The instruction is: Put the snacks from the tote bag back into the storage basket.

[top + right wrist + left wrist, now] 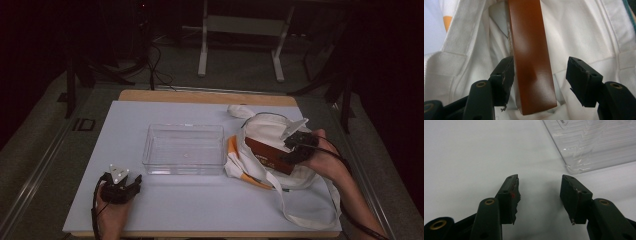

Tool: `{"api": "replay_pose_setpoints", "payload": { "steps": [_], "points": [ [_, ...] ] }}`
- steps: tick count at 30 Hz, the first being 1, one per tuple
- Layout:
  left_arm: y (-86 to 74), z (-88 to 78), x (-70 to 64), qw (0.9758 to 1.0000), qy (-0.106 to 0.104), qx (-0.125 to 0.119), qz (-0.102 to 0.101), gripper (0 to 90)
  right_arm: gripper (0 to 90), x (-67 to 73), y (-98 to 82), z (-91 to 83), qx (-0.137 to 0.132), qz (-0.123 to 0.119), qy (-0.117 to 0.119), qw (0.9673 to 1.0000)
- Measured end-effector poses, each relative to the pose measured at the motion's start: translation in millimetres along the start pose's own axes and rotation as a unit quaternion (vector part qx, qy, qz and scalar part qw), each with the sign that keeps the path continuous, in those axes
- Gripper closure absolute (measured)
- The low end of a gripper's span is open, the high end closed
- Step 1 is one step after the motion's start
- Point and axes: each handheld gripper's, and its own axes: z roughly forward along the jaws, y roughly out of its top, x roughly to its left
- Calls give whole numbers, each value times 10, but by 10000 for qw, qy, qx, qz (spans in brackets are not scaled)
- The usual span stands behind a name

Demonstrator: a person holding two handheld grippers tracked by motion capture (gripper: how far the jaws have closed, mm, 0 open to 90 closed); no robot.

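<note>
Right gripper view: brown box (pixel 531 62) between parted fingers (pixel 504 75), touching one.

brown box (pixel 267 155) half buried in white bag (pixel 270 131), clear container (pixel 596 142) cropped by frame edge

The left hand-held gripper (pixel 540 195) is hovering just above the white surface (pixel 474 152), its jaws standing apart with nothing between them. A clear tray (pixel 596 145) is lying ahead and to its right, near the right jaw's tip.
</note>
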Motion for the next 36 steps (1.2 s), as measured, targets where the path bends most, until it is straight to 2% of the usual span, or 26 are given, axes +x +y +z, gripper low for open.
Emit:
{"api": "replay_pose_setpoints", "payload": {
  "steps": [10, 21, 32, 36],
  "points": [
    [1, 1, 0, 10000, -1, 21, 18, 495, 382, -44, -31, 84, 140, 64, 226, 9996],
    [1, 1, -1, 10000, 8, 9, 10, 495, 365, -97, -56, 199, 409, 139, 346, 9985],
    [1, 1, 0, 10000, 8, 16, 10, 495, 338, -142, -121, 320, 732, 245, 517, 9957],
    [1, 2, 0, 10000, 9, 16, 7, 495, 337, -156, -132, 351, 814, 191, 576, 9948]
  ]
}}
